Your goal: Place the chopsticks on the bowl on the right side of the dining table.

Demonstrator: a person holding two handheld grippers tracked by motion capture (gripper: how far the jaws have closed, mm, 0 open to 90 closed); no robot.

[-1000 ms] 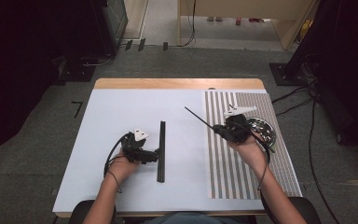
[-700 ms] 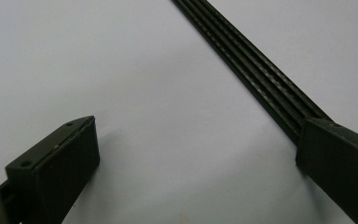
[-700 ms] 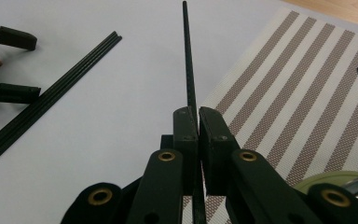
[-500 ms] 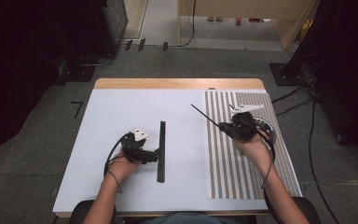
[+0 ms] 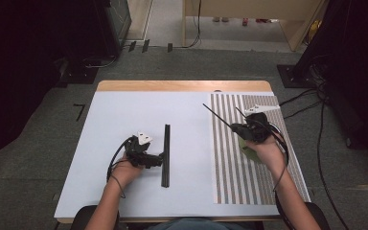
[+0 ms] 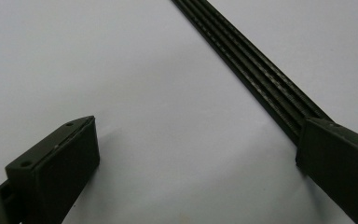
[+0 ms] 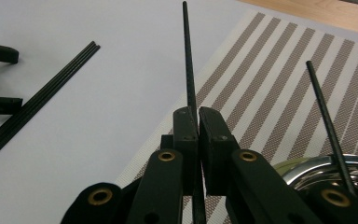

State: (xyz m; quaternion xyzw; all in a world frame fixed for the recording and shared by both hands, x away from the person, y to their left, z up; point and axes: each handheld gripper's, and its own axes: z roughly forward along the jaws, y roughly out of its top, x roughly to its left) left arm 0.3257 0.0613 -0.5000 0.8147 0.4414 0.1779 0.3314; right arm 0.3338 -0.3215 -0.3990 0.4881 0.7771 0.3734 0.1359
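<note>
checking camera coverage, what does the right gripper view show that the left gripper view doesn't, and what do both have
Right gripper view: the right gripper shut on a thin black chopstick, a second thin black rod leaning from a shiny metal bowl, the brown-striped woven placemat, and the table's wooden edge.

Left gripper view: a close look at the left gripper, jaws wide open, one pad at the ridged strip and the other apart from it.

Both: the long black ridged strip lying flat on the pale blue table cover.

1 black bar, 2 thin rods, 1 striped mat, 1 metal bowl.
</note>
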